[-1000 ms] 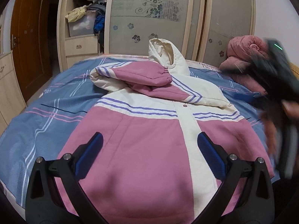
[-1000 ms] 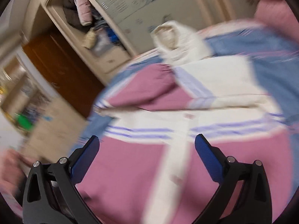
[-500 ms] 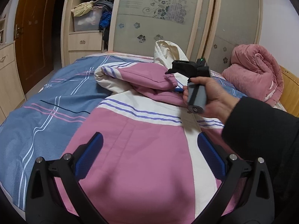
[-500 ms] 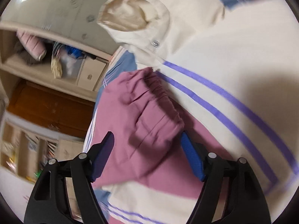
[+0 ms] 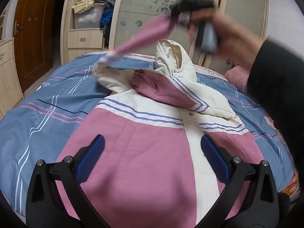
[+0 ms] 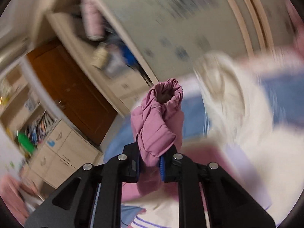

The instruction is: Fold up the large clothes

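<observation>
Here, one jacket (image 5: 144,152); two sleeves.

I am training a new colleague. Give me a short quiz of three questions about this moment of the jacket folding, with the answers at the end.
1. True or false: the right gripper is shut on a pink sleeve.
2. Which part of the jacket stands up at the far end of the bed? A) the hood B) a pocket C) the hem
3. In the left wrist view, what lies between the open fingers of the left gripper?

Key
1. True; its jaws have just been closing, and the cuff sticks out above the pads.
2. A, the cream hood.
3. The pink and cream front of the jacket, lying flat; the pads do not press on it.
</observation>
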The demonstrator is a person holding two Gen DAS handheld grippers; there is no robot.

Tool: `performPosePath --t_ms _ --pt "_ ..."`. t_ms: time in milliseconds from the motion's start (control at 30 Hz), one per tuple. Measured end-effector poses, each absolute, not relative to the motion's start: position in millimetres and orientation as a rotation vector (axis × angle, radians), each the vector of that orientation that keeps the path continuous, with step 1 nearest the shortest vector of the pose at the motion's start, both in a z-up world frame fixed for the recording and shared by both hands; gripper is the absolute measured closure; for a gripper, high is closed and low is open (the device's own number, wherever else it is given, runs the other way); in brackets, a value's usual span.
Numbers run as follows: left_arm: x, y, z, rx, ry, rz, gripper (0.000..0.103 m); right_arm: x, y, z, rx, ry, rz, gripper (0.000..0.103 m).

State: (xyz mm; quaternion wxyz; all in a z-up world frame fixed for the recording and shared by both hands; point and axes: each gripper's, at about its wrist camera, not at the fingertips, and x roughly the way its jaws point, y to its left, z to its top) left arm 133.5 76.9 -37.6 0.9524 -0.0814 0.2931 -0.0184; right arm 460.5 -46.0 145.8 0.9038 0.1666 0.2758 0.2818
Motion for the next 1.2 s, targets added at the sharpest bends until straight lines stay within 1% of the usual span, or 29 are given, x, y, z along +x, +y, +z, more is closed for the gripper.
performPosePath --t_ms 100,200,300,400,500,533,600,633,667,700,733,767,833,867,933,967,1000,1100,1200 --pt "132.9 72.8 -37.5 -0.147 0.596 -0.042 0.002 437.5 -68.6 189.4 0.234 0.472 0.557 0.088" --pt "132.1 71.0 -37.1 -0.144 0.598 -0.048 0.002 424.3 -116.3 188.1 0.169 0.431 0.465 0.088" --pt "131.7 70.0 -37.2 -0.14 0.603 -0.051 0.002 430.7 -168.1 151.5 0.172 0.464 0.359 0.088" --pt "130.9 67.8 -37.6 -0.13 0.608 -0.055 0.002 429.8 -231.1 77.7 0.192 0.548 0.218 0.088" --pt "131.0 65.0 -38.4 -0.109 0.611 -0.049 0.002 433.4 -262.7 -4.8 0.212 0.648 0.125 0.086" --pt "132.1 64.4 -40.1 -0.1 0.618 -0.041 0.002 435.3 -266.8 -27.4 0.225 0.675 0.107 0.083" --pt "134.0 64.1 -43.6 -0.093 0.633 -0.028 0.002 440.6 -273.9 -74.1 0.262 0.752 0.059 0.068" --pt "134.5 64.1 -44.8 -0.093 0.638 -0.022 0.002 438.0 -278.9 -85.2 0.28 0.767 0.049 0.053" --pt "134.9 63.9 -46.0 -0.092 0.646 -0.015 0.002 432.3 -285.7 -93.4 0.313 0.766 0.047 0.042" --pt "134.5 63.1 -46.8 -0.091 0.65 -0.013 0.002 423.0 -291.7 -97.5 0.359 0.753 0.053 0.039" --pt "133.4 62.8 -47.4 -0.09 0.651 -0.012 0.002 409.8 -299.7 -97.3 0.434 0.738 0.056 0.03" --pt "131.9 61.9 -47.4 -0.086 0.65 -0.011 0.002 394.7 -310.3 -96.2 0.5 0.737 0.054 0.025" --pt "129.1 60.0 -46.6 -0.066 0.646 -0.007 0.002 363.2 -323.1 -84.8 0.567 0.721 0.063 0.023" --pt "128.1 59.0 -46.5 -0.055 0.646 -0.004 0.002 340.7 -325.1 -74.1 0.559 0.699 0.074 0.016" --pt "123.9 56.7 -45.9 -0.031 0.645 -0.001 0.002 300.2 -319.0 -43.6 0.502 0.665 0.088 0.01" --pt "121.6 55.5 -44.9 -0.022 0.64 -0.004 0.002 270.7 -315.1 -26.0 0.472 0.622 0.11 0.002" --pt "117.8 52.9 -43.2 -0.005 0.632 -0.004 0.002 238.3 -307.2 -8.8 0.438 0.572 0.113 0.001" --pt "105.2 46.7 -35.2 0.013 0.599 -0.023 0.002 156.9 -278.6 16.5 0.28 0.453 0.064 0.001" --pt "93.2 39.1 -29.6 0.041 0.574 -0.036 0.002 98.5 -263.4 6.8 0.163 0.369 -0.005 0.001"
